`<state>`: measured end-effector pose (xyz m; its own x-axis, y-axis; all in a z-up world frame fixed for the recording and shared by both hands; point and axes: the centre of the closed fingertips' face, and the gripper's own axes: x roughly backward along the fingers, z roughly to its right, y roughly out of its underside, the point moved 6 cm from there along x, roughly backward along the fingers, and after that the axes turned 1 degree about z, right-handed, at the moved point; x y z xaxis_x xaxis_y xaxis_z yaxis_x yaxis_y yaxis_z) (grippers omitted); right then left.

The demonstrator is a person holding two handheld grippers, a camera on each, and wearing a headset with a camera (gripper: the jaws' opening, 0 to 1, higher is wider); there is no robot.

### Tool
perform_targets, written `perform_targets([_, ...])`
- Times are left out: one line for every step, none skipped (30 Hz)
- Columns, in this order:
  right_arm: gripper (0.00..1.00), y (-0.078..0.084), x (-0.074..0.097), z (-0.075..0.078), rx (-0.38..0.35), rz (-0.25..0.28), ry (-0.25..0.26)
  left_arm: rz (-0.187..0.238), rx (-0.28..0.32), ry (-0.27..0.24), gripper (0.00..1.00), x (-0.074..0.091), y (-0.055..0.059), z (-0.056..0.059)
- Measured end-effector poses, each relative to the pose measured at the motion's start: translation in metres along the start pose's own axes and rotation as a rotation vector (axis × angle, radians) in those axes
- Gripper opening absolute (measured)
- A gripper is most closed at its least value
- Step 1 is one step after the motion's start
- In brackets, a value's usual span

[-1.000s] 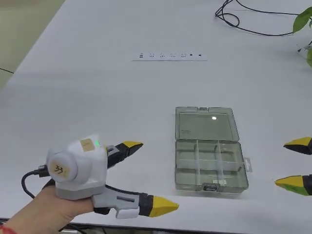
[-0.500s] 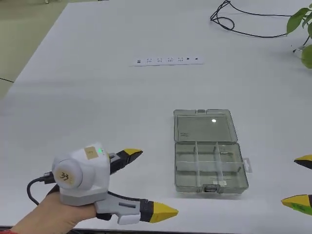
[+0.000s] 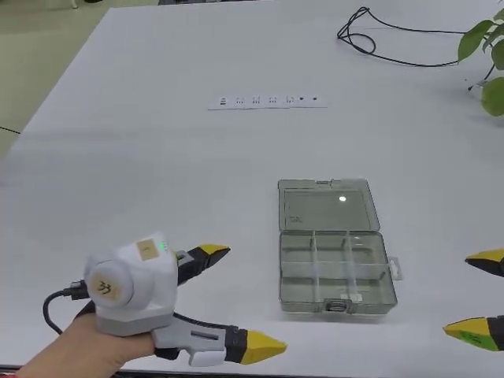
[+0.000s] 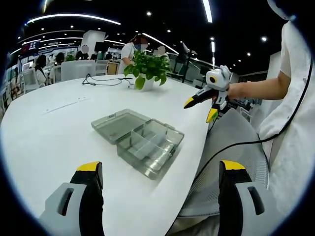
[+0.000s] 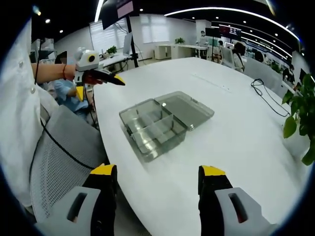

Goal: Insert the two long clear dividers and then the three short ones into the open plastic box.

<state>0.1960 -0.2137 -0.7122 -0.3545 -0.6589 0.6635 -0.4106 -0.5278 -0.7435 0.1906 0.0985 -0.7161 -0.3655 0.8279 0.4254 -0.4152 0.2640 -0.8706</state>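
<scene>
Head view, box: the box (image 3: 299,302) lies open on the white table (image 3: 157,157) near its front edge, with the lid (image 3: 324,206) flat behind the tray.
Head view, dividers: clear dividers (image 3: 315,268) stand inside the tray and split it into compartments.
Head view, left gripper: a hand (image 3: 71,354) holds the left gripper (image 3: 236,298) at lower left, jaws spread wide and empty, well apart from the box.
Head view, right gripper: the right gripper (image 3: 479,297) is at the right edge, yellow tips apart, nothing between them.
Head view, far side: power strip (image 3: 268,101), black cable (image 3: 394,43), plant (image 3: 484,55).
Left gripper view: own jaws are released; the box is ahead between them; the right gripper is in the air off the table edge.
Right gripper view: own jaws are parted and empty; the box is ahead with the tray nearer; the left gripper is at upper left.
</scene>
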Motion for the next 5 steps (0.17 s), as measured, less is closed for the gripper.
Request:
perform_targets([0.68,-0.0005,0.0001,-0.0005,-0.001,0.001,-0.001,0.004,0.002,-0.002,1.0,0.0004,-0.0001,-0.0005])
perform_targets([0.68,-0.0008,0.0,-0.0008,0.0,0.002,-0.002,0.004,0.003,-0.003,1.0,0.0005,0.0,-0.0007])
perform_targets([0.68,-0.0011,0.0,-0.0011,0.002,0.0,-0.003,0.004,0.002,-0.004,1.0,0.0004,0.0001,-0.0004])
perform_targets([0.68,-0.0013,0.0001,-0.0013,0.003,-0.001,-0.003,0.003,0.002,-0.004,1.0,0.0002,0.0002,-0.0001])
perform_targets([0.69,-0.0019,0.0002,-0.0013,0.005,0.002,-0.003,0.003,0.001,-0.003,1.0,-0.0001,0.0002,0.0004])
